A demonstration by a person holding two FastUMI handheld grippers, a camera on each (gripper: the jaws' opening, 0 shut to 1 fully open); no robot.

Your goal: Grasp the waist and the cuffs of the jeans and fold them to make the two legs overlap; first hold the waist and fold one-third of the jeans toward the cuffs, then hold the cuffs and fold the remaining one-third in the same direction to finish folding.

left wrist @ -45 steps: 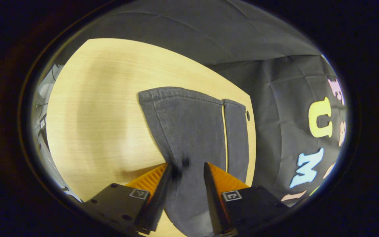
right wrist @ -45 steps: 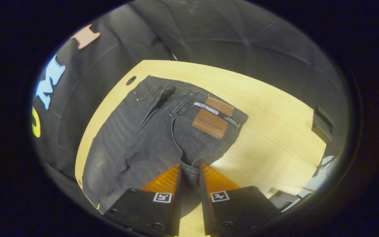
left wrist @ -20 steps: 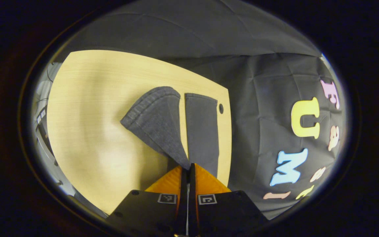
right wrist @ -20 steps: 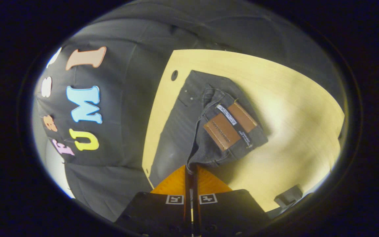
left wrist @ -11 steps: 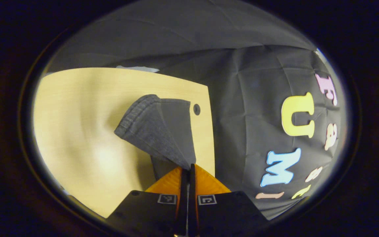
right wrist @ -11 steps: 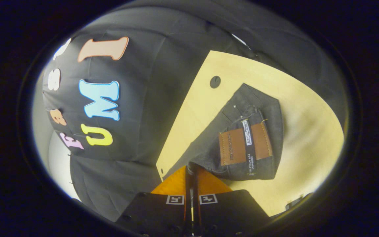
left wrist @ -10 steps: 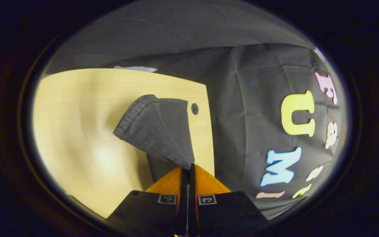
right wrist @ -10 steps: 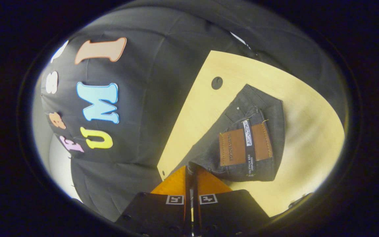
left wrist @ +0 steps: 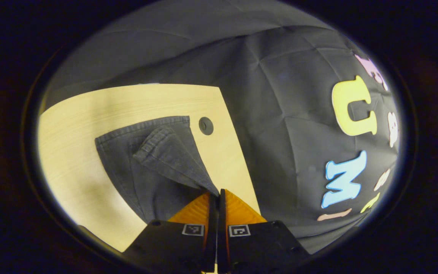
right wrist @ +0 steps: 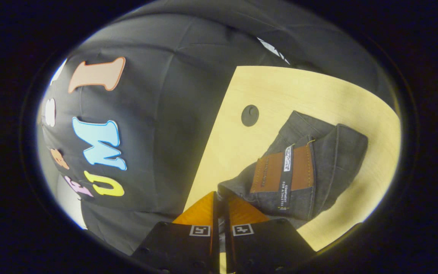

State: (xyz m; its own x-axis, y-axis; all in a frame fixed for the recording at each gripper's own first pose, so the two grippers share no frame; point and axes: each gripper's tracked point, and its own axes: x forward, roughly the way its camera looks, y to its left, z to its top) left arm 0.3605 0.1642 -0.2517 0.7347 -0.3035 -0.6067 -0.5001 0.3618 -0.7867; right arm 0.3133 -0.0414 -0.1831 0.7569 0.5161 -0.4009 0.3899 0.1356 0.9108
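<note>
In the left gripper view, my left gripper (left wrist: 215, 195) is clamped on a cuff (left wrist: 154, 142) of the dark jeans (left wrist: 135, 171), lifting it above the other leg on the wooden table (left wrist: 89, 102). The table's far edge and cable hole (left wrist: 206, 125) lie just beyond; bare wood opens leftward.

In the right gripper view, my right gripper (right wrist: 221, 199) pinches the waist (right wrist: 242, 190) beside the leather patch (right wrist: 283, 171), near the table's edge.

Dim, warm light — strong fisheye bending at edges, soft shadows.
</note>
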